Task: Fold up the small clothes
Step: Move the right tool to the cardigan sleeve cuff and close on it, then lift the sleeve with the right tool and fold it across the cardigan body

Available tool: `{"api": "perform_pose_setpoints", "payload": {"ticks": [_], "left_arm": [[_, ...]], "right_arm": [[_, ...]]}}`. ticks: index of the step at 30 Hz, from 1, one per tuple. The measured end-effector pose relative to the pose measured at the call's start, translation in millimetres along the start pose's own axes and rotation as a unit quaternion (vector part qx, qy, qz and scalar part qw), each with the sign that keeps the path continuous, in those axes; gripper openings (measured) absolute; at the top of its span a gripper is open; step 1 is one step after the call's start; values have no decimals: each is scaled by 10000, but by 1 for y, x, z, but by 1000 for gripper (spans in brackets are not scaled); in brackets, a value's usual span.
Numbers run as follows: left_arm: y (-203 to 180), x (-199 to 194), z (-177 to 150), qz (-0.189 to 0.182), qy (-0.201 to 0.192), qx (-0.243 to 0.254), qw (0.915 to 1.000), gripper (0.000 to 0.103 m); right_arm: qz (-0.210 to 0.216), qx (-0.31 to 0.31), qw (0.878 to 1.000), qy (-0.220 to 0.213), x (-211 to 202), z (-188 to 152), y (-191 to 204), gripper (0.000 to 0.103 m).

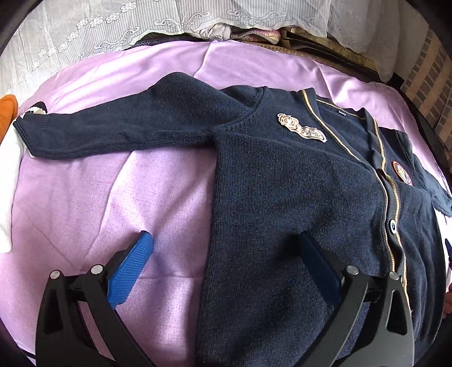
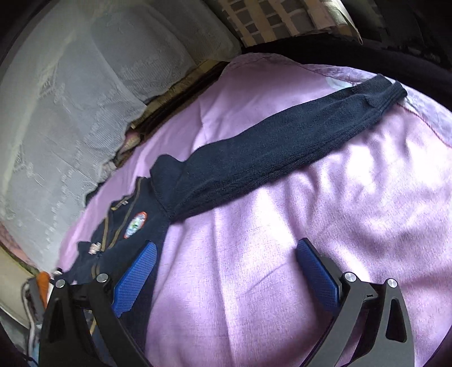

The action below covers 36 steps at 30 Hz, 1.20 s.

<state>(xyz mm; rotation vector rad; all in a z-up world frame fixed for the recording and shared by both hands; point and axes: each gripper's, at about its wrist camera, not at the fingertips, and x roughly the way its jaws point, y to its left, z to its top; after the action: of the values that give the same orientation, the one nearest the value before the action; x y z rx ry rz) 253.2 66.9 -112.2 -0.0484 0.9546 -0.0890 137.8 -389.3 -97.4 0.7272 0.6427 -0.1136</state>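
A small navy knit cardigan (image 1: 296,183) with gold trim and chest badges lies flat, front up, on a lilac sheet (image 1: 99,203). One sleeve (image 1: 118,132) stretches out to the left. My left gripper (image 1: 223,240) is open and empty, its jaws astride the cardigan's left side edge near the hem. In the right wrist view the other sleeve (image 2: 282,152) stretches out to the upper right, and the cardigan body (image 2: 132,225) is at the left. My right gripper (image 2: 226,245) is open and empty over the sheet (image 2: 282,240), below that sleeve.
White lace fabric (image 1: 113,25) hangs behind the bed. An orange item (image 1: 7,113) and white cloth (image 1: 8,169) lie at the left edge. A brick-patterned surface (image 1: 432,73) is at the right. Cluttered items (image 2: 34,296) sit at the lower left of the right wrist view.
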Motion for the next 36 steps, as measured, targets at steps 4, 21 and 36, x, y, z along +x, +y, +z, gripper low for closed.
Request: {"api": "perform_pose_setpoints", "payload": {"ticks": [4,21,36], "left_arm": [[1,0,0,-20,-12,44,10000,99],[1,-2,0,-34,-20,42,10000,99],[2,-2,-1,-50,-27,34,10000,99]], "right_arm": [[4,1241,9910,-501,-14,31,-37,97],[-595,2913,9440,-1434,15,73,-113,9],[-610,3101,9311,-1819,-12,60,-130,6]]}}
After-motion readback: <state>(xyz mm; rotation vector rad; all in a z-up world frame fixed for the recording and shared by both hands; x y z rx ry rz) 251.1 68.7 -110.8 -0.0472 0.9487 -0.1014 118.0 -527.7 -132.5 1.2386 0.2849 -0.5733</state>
